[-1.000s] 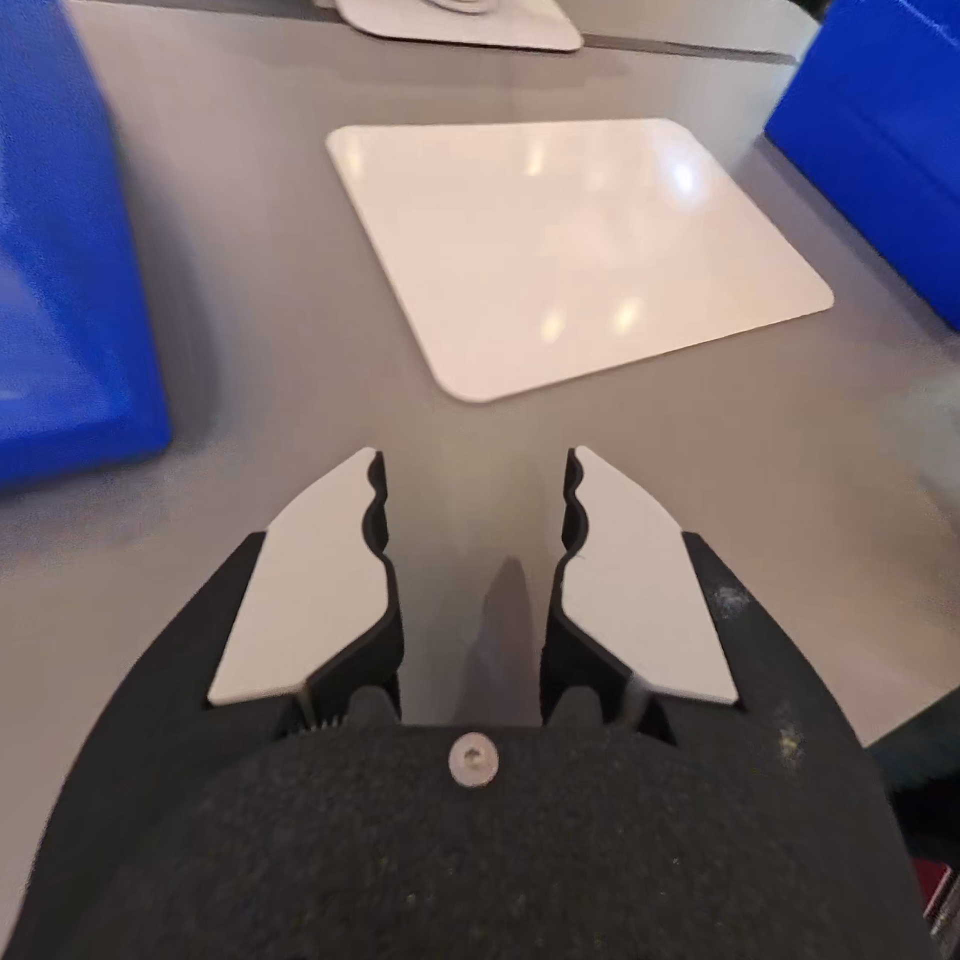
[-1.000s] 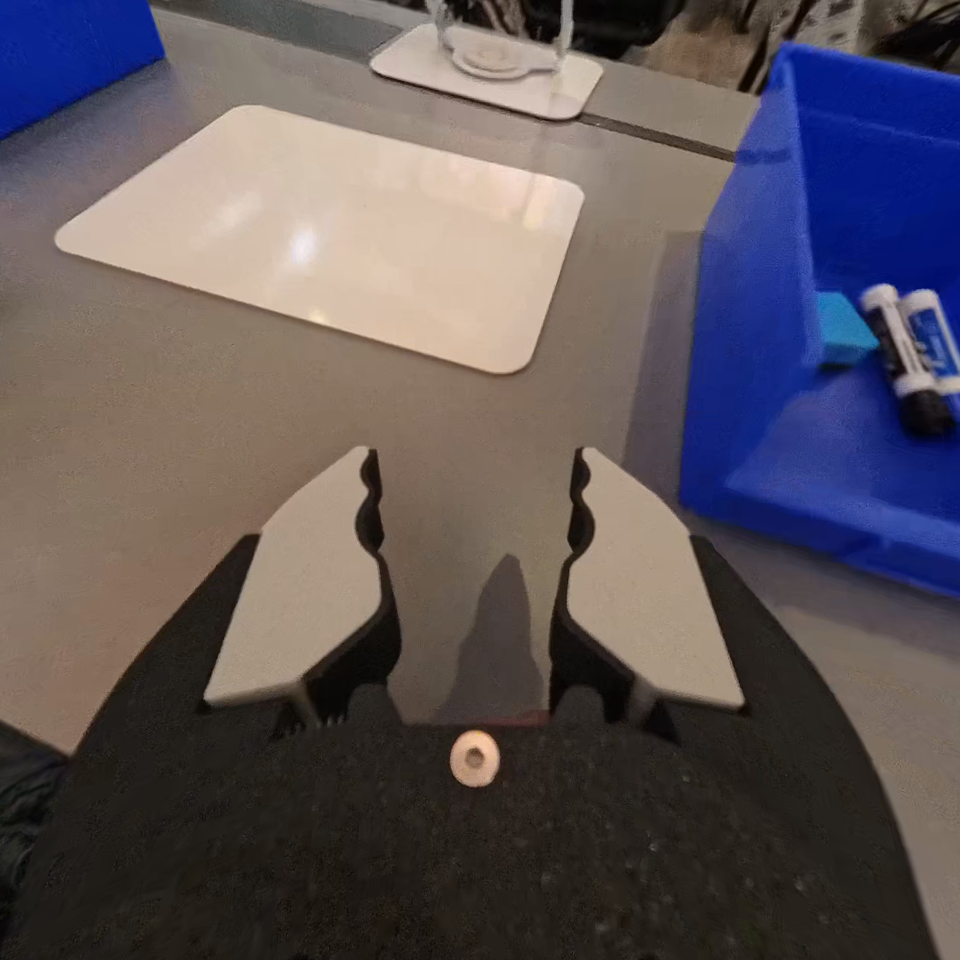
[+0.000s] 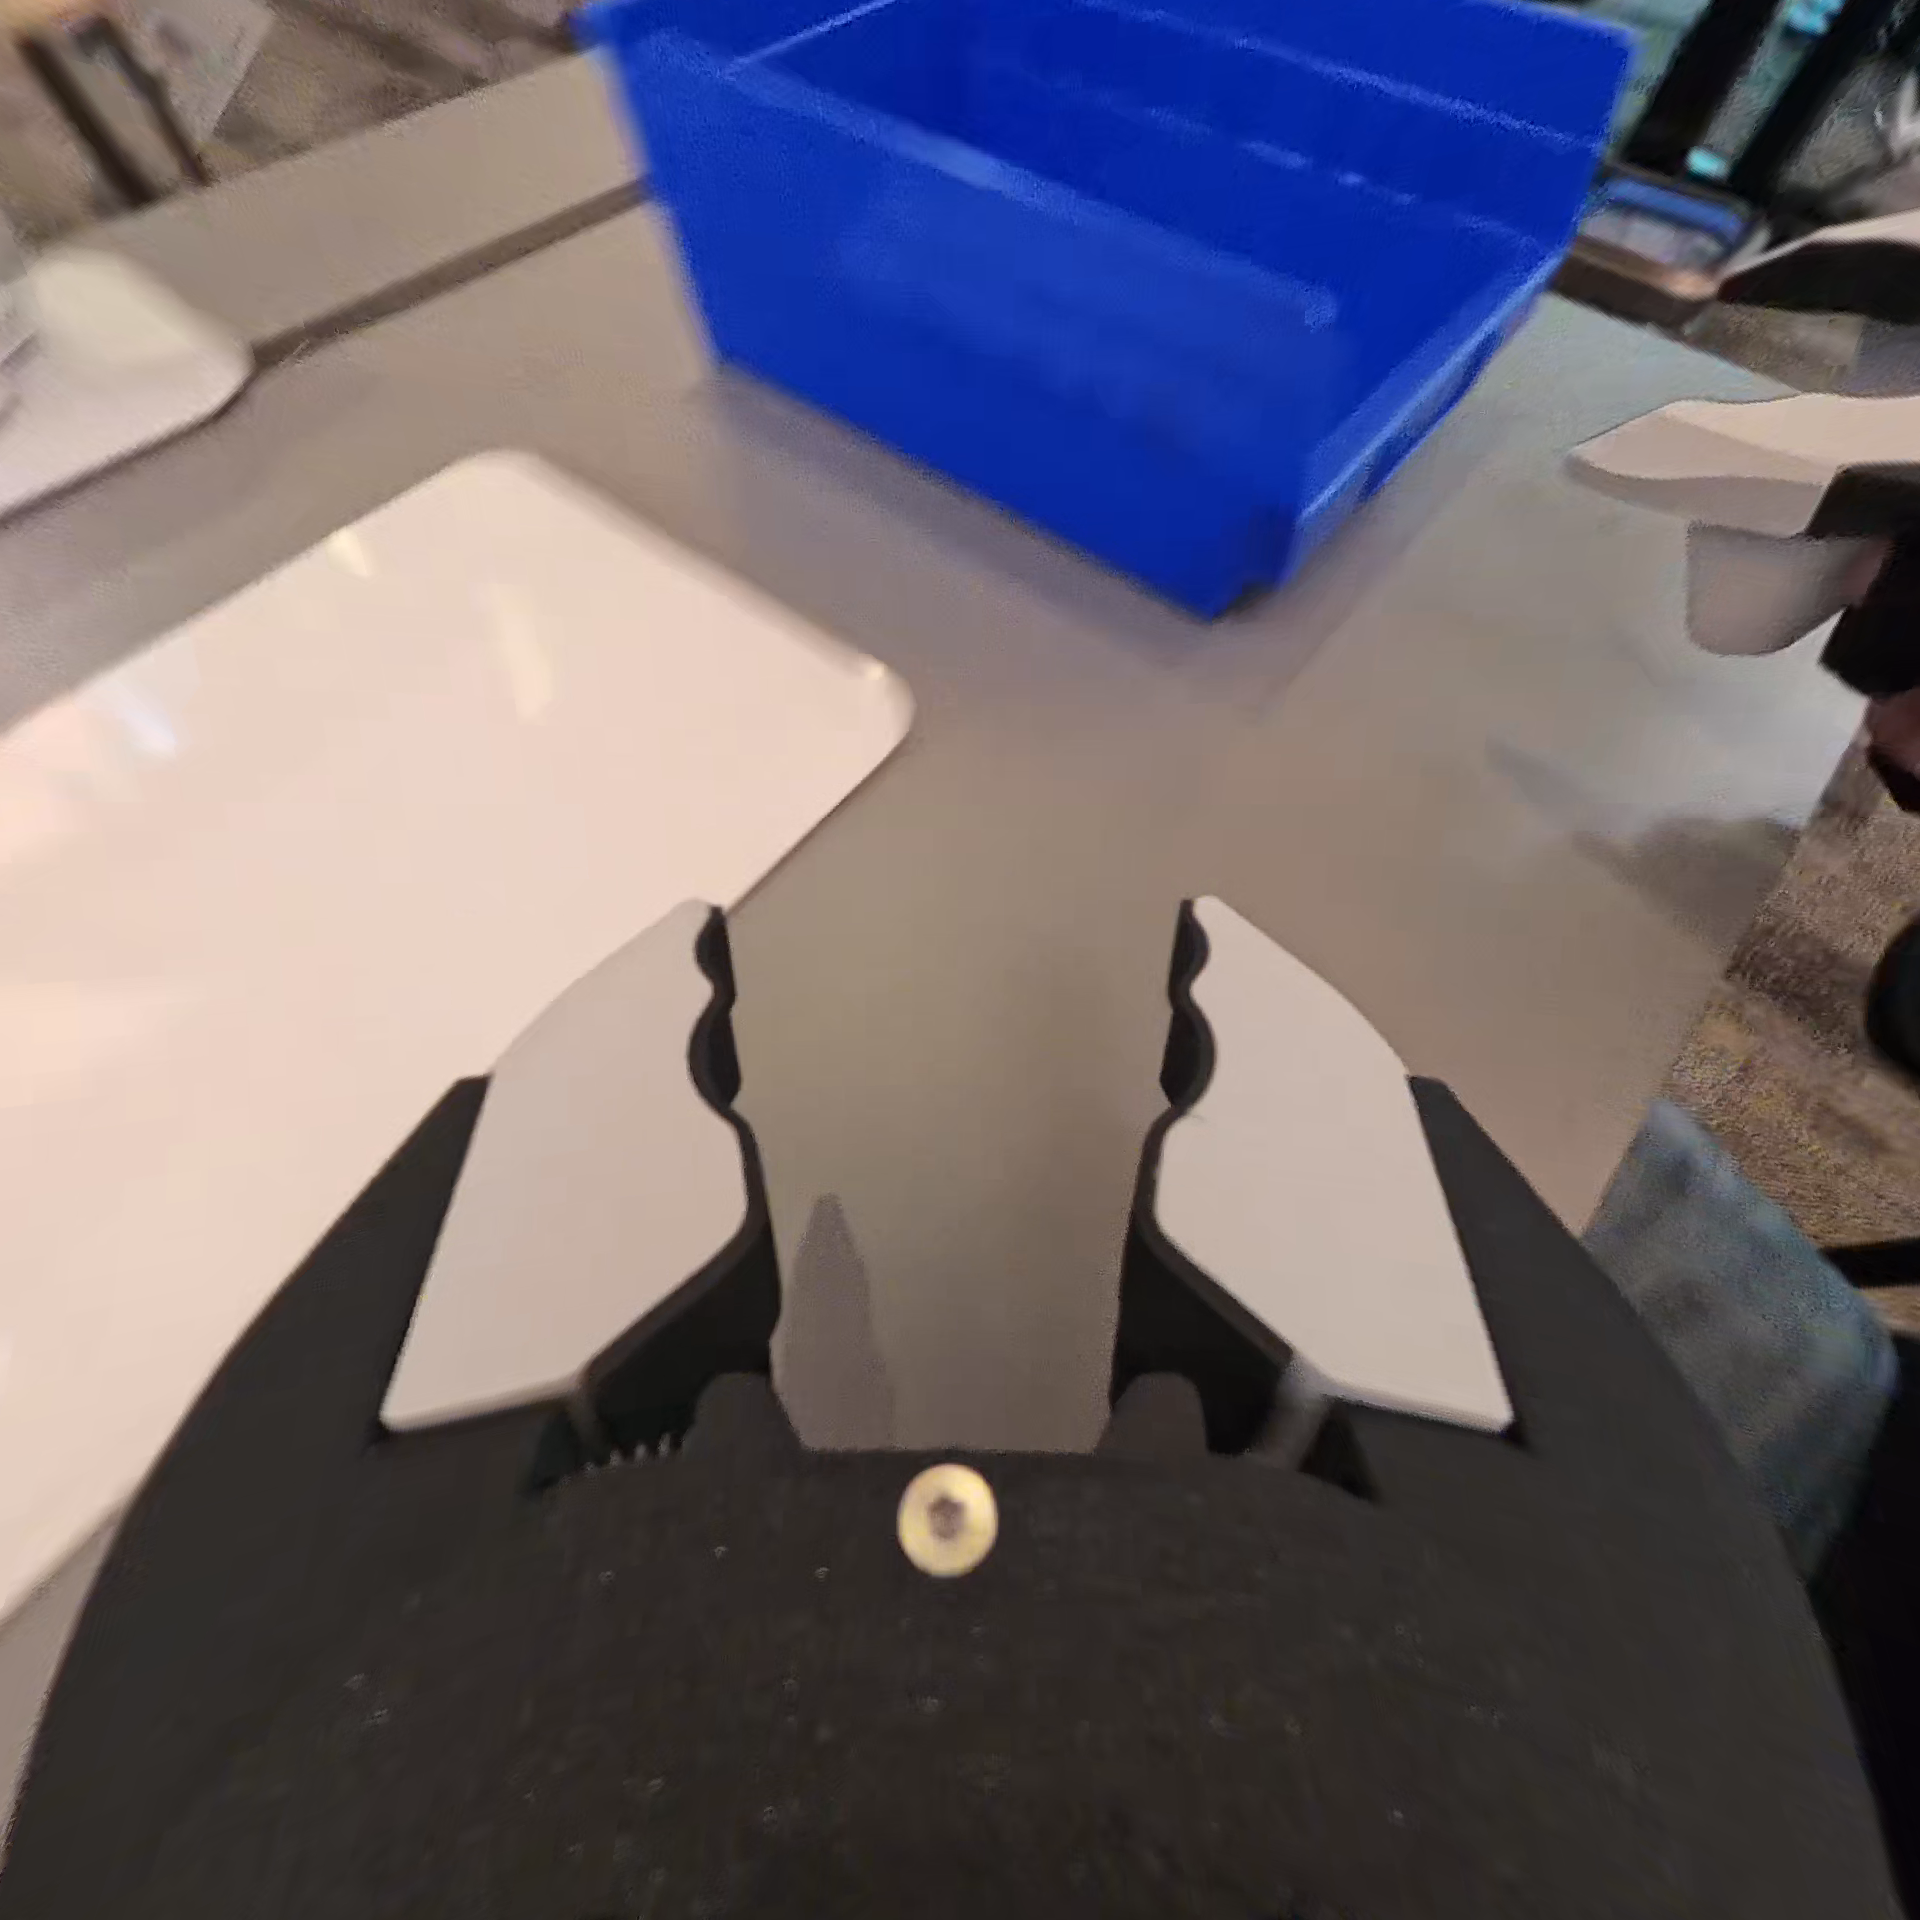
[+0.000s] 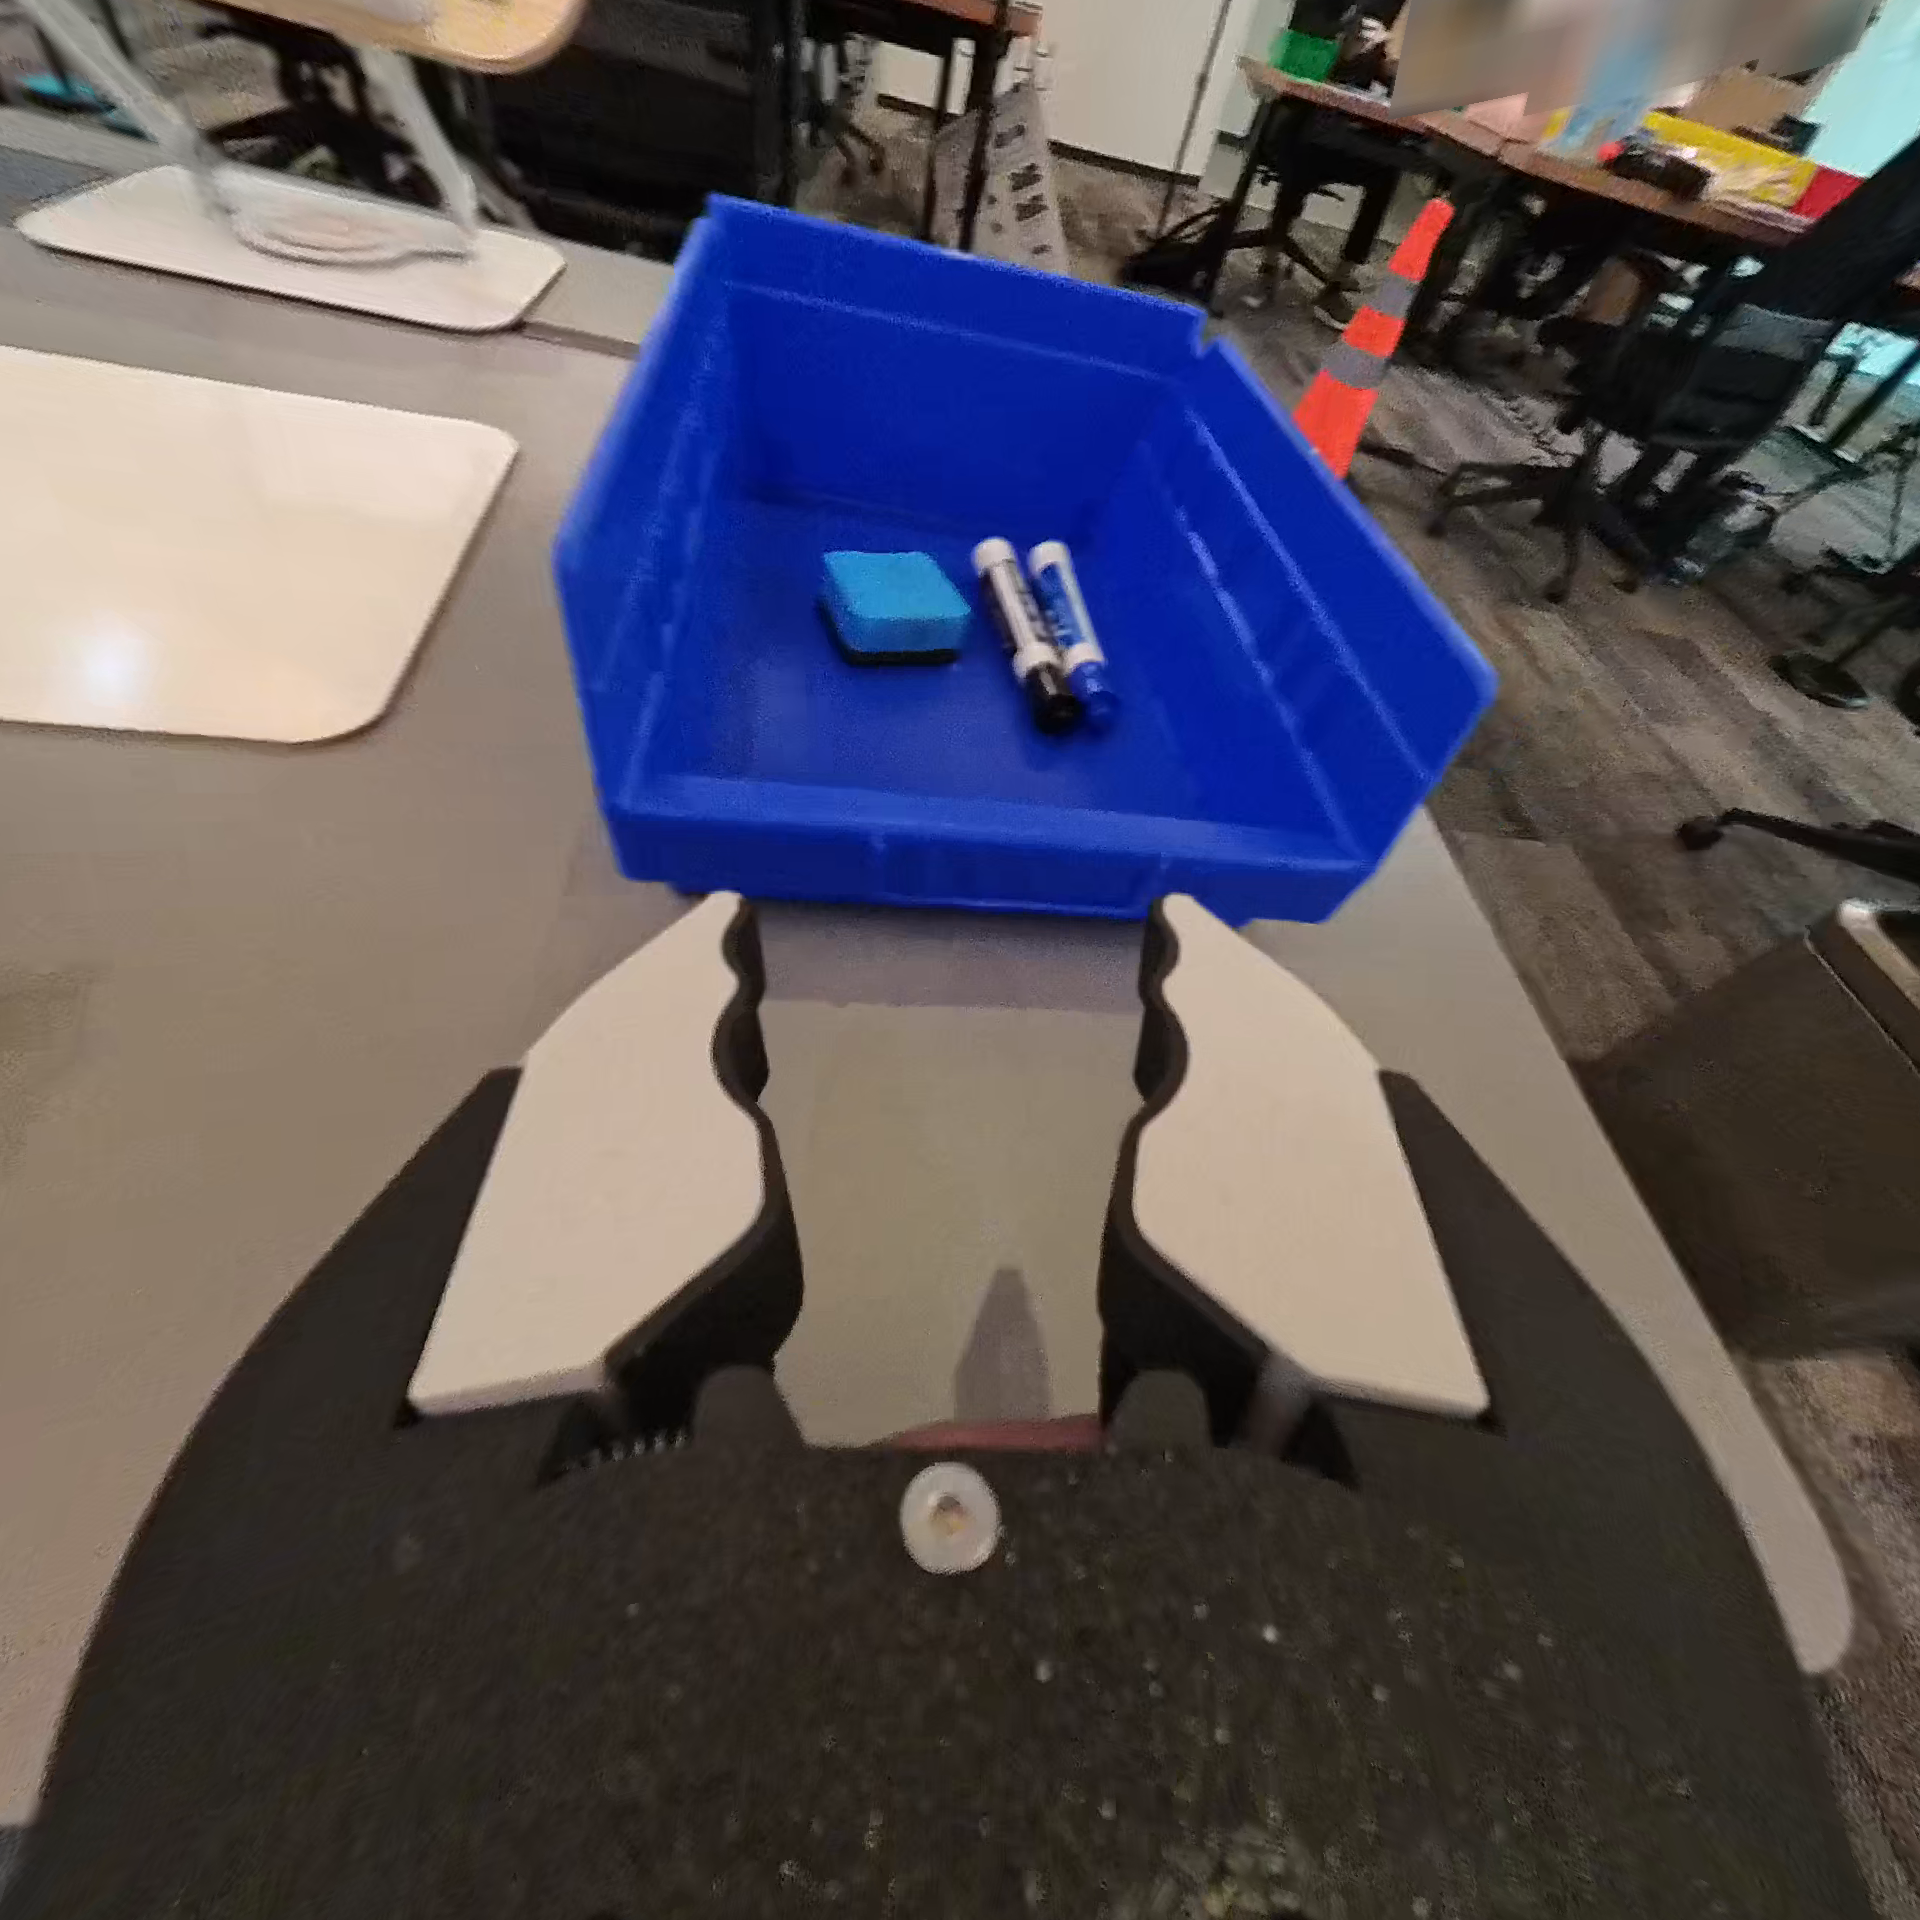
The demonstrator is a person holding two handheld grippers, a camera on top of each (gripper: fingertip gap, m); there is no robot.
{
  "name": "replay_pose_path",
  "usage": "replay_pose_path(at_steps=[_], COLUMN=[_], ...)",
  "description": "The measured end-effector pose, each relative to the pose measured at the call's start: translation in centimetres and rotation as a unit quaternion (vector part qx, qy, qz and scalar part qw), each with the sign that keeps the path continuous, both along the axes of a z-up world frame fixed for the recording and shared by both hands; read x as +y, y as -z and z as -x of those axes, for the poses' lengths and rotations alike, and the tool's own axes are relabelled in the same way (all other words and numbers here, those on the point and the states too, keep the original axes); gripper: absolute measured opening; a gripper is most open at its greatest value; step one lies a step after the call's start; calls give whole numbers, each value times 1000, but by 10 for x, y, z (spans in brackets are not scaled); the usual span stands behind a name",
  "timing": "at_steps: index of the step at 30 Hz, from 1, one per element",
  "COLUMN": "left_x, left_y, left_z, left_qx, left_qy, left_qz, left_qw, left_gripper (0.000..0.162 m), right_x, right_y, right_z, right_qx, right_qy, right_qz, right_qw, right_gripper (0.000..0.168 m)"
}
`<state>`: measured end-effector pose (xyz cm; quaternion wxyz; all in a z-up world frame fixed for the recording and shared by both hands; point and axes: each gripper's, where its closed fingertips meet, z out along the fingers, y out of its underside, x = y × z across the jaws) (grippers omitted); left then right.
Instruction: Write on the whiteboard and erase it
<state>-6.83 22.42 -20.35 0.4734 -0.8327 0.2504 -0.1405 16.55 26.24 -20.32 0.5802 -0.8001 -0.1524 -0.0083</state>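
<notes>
Reaching for a marker [image 4: 1013, 613] beside the eraser [image 4: 896, 608] in the blue bin [image 4: 1299, 665], right hand-held gripper [image 4: 948, 940] gaping empty, should straddle its barrel squarely; whiteboard [image 4: 208, 551] lies left of the bin.

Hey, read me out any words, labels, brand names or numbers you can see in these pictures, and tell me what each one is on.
No text to give.
Two markers in the blue bin: printed labels, too blurred to read.
Whiteboard: blank.
Eraser: no print visible.
Left gripper, right gripper: no markings.
</notes>
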Motion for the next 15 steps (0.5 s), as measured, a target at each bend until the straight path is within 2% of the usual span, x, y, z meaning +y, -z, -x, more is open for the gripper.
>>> replay_pose_path(at_steps=[3,6,10,11,12,15], left_x=[41,89,121,126,130,137], left_y=[4,13,31,35,36,35], left_z=[-106,-157,-176,-175,-171,-162], left_qx=[8,-5,-25,-15,-8,-19], left_qy=[39,-8,-65,-75,-85,-104], left_qz=[18,32,78,82,80,87], left_qw=[999,999,995,994,993,991], left_gripper=[90,86,86,81,69,54], right_x=[6,9,11,11,10,11], right_y=[-6,-9,-1,-1,-2,-1], right_z=[-40,-72,-100,-104,-106,-107], right_qx=[23,27,47,61,73,89], right_qy=[53,95,122,124,127,127], right_qz=[-14,-29,-17,-17,-18,-14], right_qw=[998,995,991,990,989,988], right_gripper=[69,69,69,69,69,70])
